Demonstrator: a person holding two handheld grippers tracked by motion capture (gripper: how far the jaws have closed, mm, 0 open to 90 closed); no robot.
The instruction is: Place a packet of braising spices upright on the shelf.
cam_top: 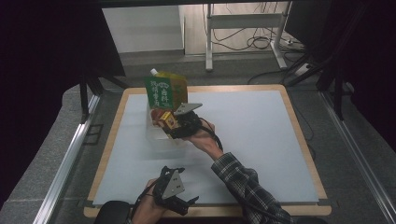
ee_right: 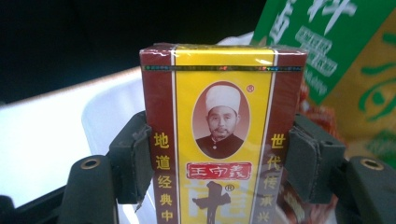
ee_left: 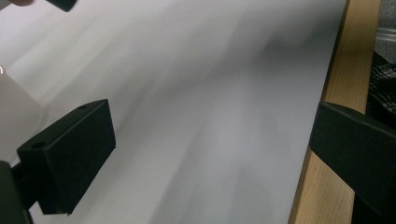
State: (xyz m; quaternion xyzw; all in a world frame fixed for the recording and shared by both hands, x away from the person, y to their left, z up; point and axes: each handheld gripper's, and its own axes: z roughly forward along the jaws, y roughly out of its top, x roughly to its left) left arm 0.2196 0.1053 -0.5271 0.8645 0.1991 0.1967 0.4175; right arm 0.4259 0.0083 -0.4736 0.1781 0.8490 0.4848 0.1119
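My left gripper (cam_top: 180, 201) just hangs at the near edge, jaws spread with nothing between them. Further out, left of centre, there's a clear plastic tub (cam_top: 161, 135) with a green and yellow pouch (cam_top: 166, 91) standing in it. My right gripper (cam_top: 169, 125) is clamped on a red and yellow box (ee_right: 219, 135) right over that tub. All on a white mat (cam_top: 252, 140) on a wood-edged table (cam_top: 299, 135), cables on the floor (cam_top: 233, 56) behind.

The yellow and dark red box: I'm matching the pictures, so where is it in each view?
High view: the yellow and dark red box sits left of centre, at the right hand-held gripper.
Left gripper view: not in it.
Right gripper view: the box stands centred, pads pressing both sides.
Shared landmark: the green pouch behind it.
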